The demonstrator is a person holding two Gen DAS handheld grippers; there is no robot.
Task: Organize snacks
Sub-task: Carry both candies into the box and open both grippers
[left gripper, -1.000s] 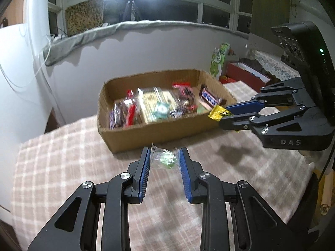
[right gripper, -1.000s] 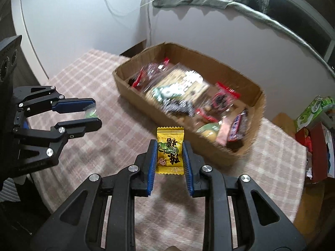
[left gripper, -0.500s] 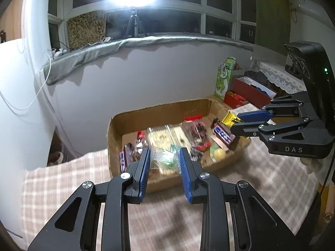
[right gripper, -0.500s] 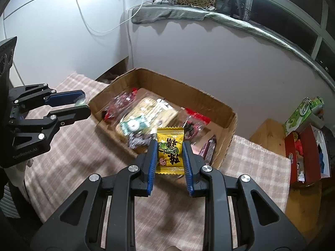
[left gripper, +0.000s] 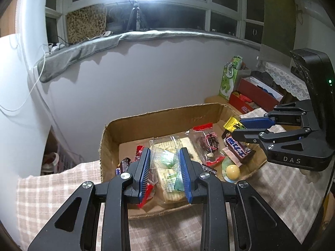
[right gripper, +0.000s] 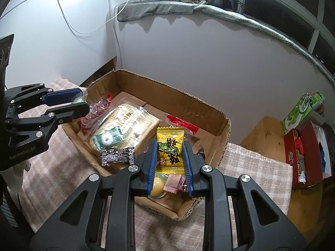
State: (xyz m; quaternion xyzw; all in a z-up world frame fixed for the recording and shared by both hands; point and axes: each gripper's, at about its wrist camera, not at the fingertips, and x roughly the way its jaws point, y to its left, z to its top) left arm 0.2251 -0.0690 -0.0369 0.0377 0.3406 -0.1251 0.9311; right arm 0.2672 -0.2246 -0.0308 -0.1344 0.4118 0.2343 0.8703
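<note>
My left gripper [left gripper: 164,159] is shut on a clear-wrapped green candy [left gripper: 164,159] and holds it above the near left part of an open cardboard box [left gripper: 159,118]. My right gripper [right gripper: 170,153] is shut on a yellow candy packet [right gripper: 169,146] above the box's right end [right gripper: 222,144]. The box holds several snacks: a large clear cracker pack [right gripper: 127,118], a red-topped bag [left gripper: 207,141], a chocolate bar [left gripper: 237,149], a yellow ball sweet [left gripper: 232,170]. Each gripper shows in the other's view: the right [left gripper: 235,128], the left [right gripper: 80,104].
The box sits on a checked tablecloth [right gripper: 257,167]. Beyond the table's right end a wooden stand [right gripper: 266,131] holds a red box [right gripper: 301,152] and a green carton [right gripper: 299,110]. A white wall and grey-draped window sill stand close behind the box.
Both grippers have risen and moved forward from over the tablecloth to over the box, each still holding its candy.
</note>
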